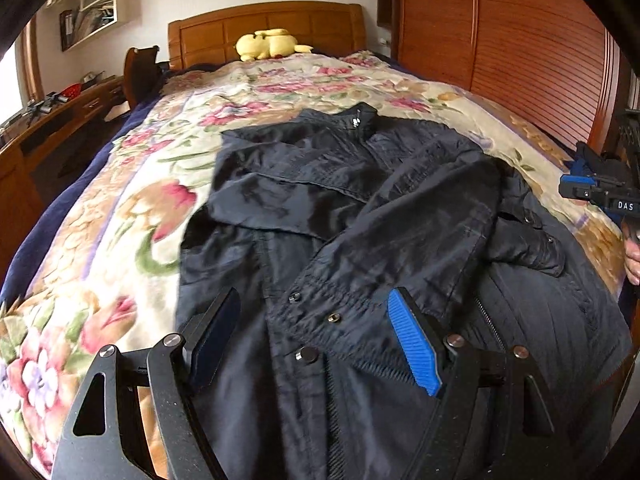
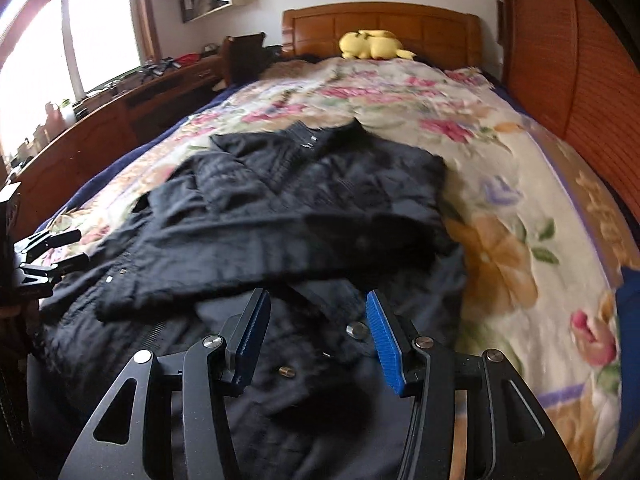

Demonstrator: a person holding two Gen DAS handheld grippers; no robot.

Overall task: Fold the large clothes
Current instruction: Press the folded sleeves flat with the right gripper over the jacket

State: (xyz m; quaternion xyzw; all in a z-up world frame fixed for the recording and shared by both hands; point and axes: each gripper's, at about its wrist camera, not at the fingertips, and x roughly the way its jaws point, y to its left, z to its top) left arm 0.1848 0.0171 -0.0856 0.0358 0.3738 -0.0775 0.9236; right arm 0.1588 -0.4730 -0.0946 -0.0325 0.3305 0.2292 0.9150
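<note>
A black jacket (image 1: 360, 208) lies front up on a floral bedspread (image 1: 120, 208), collar towards the headboard, both sleeves folded across the chest. My left gripper (image 1: 316, 320) hovers open over the snap-buttoned cuff of one sleeve, with no cloth between its pads. At the right edge of this view my right gripper (image 1: 568, 174) is beside the jacket's shoulder. In the right wrist view the jacket (image 2: 300, 200) fills the middle. My right gripper (image 2: 318, 320) stands open above its lower front, holding nothing. My left gripper (image 2: 68, 248) shows at the left edge.
A yellow plush toy (image 1: 268, 44) rests by the wooden headboard (image 1: 320, 20). A wooden wardrobe (image 1: 500, 40) stands right of the bed and a cluttered desk (image 2: 120, 92) left of it. Bare bedspread (image 2: 520, 200) lies right of the jacket. A person's hand (image 1: 632, 256) shows at the right edge.
</note>
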